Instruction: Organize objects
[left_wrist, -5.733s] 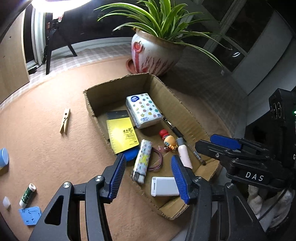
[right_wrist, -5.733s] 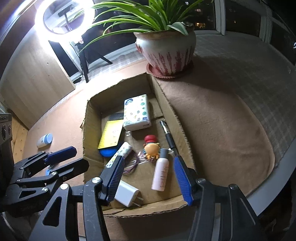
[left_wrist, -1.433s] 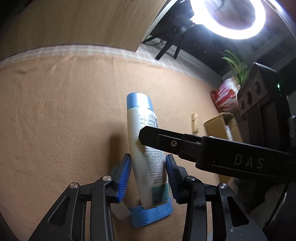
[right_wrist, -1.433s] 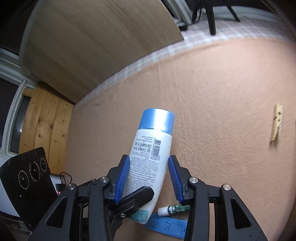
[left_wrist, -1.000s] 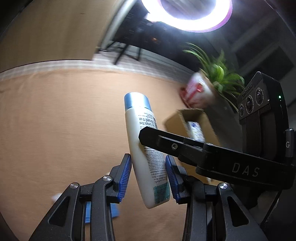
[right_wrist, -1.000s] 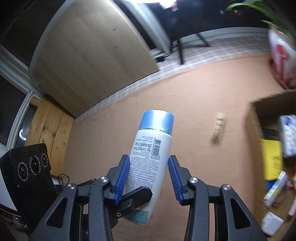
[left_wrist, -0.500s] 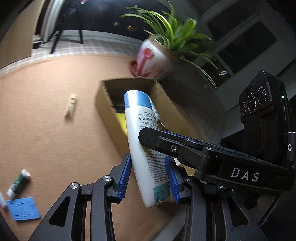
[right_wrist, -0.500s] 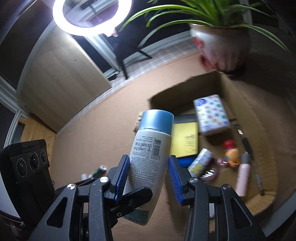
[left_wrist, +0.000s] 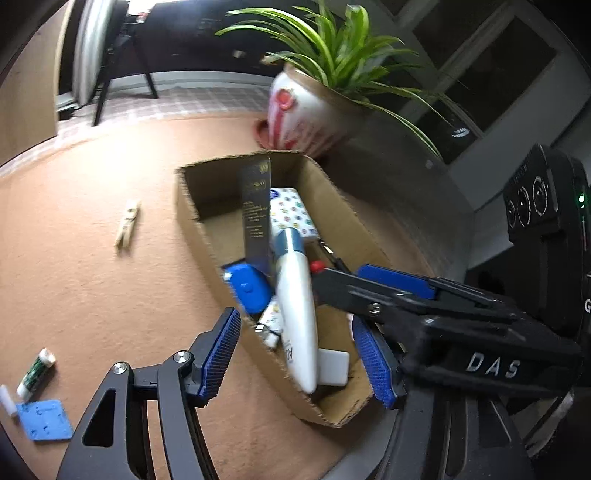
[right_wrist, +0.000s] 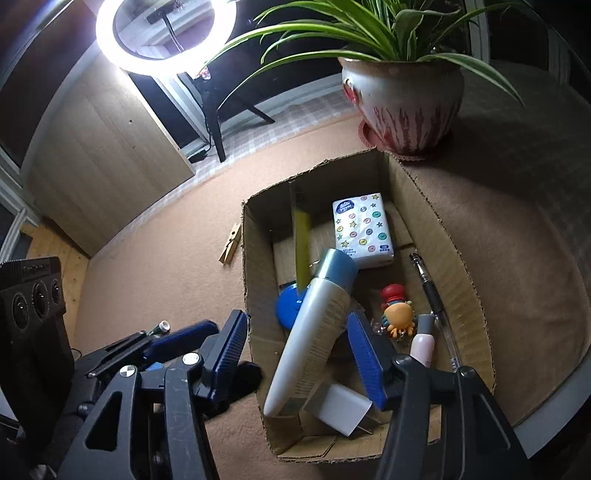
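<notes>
A white bottle with a blue cap (left_wrist: 297, 310) (right_wrist: 314, 328) lies inside the cardboard box (left_wrist: 201, 236) (right_wrist: 461, 258), on top of other items, free of both grippers. My left gripper (left_wrist: 301, 356) is open just above the box's near end. My right gripper (right_wrist: 301, 360) is open too, with the bottle's lower part between its fingers but not touched. The yellow notebook (left_wrist: 255, 218) (right_wrist: 301, 243) stands tipped up on edge in the box.
The box also holds a tissue pack (right_wrist: 362, 229), a blue round case (left_wrist: 247, 288), a toy figure (right_wrist: 397, 312), a pen (right_wrist: 430, 291), a pink tube (right_wrist: 423, 341) and a white charger (right_wrist: 345, 411). On the mat lie a clothespin (left_wrist: 127, 227), a glue stick (left_wrist: 35, 374) and a blue plate (left_wrist: 44, 419). A potted plant (right_wrist: 402, 103) stands behind.
Both grippers opened and let go of the bottle, which dropped into the box. The notebook has tipped up on edge.
</notes>
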